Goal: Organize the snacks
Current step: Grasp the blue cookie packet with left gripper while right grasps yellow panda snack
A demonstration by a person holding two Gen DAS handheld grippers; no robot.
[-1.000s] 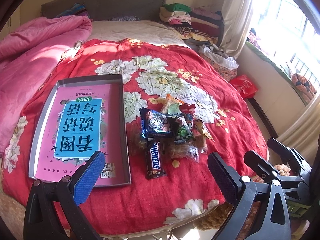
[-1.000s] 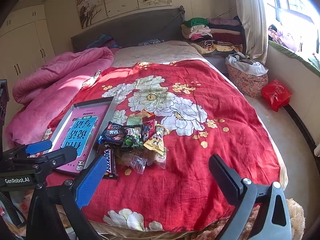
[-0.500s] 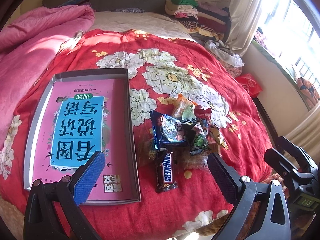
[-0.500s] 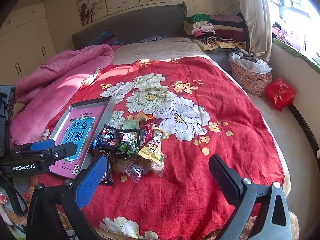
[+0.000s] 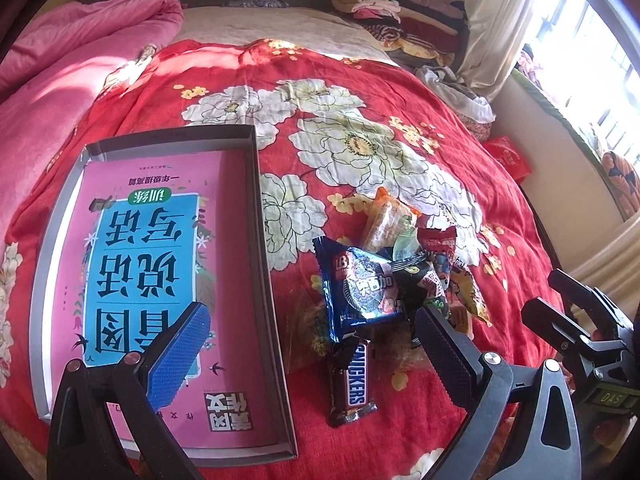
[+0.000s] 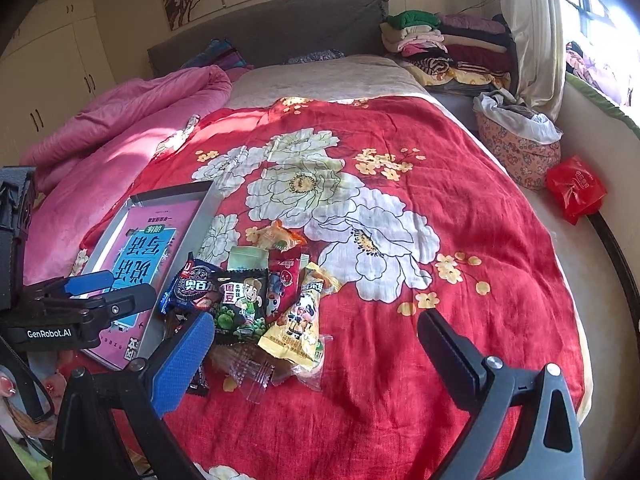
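A pile of snack packets lies on the red flowered bedspread point(image 5: 360, 128): a blue cookie packet point(image 5: 360, 288), a Snickers bar point(image 5: 352, 380), a black-and-green pea packet point(image 6: 240, 300), a yellow packet point(image 6: 298, 320) and an orange one point(image 6: 278, 236). Left of the pile sits a grey shallow box point(image 5: 264, 240) with a pink and blue book inside. My left gripper point(image 5: 312, 344) hangs open above the Snickers bar and the box's right wall, holding nothing. My right gripper point(image 6: 316, 344) is open over the near edge of the pile, also holding nothing.
A pink quilt point(image 6: 120, 120) is bunched along the bed's left side. Folded clothes point(image 6: 440, 40) are stacked by the headboard. A flowered basket point(image 6: 516, 148) and a red bag point(image 6: 576, 188) sit on the floor to the right, under the window.
Both grippers have moved forward and lower toward the snack pile; the box and snacks appear larger. Both stay open, and nothing has been picked up.
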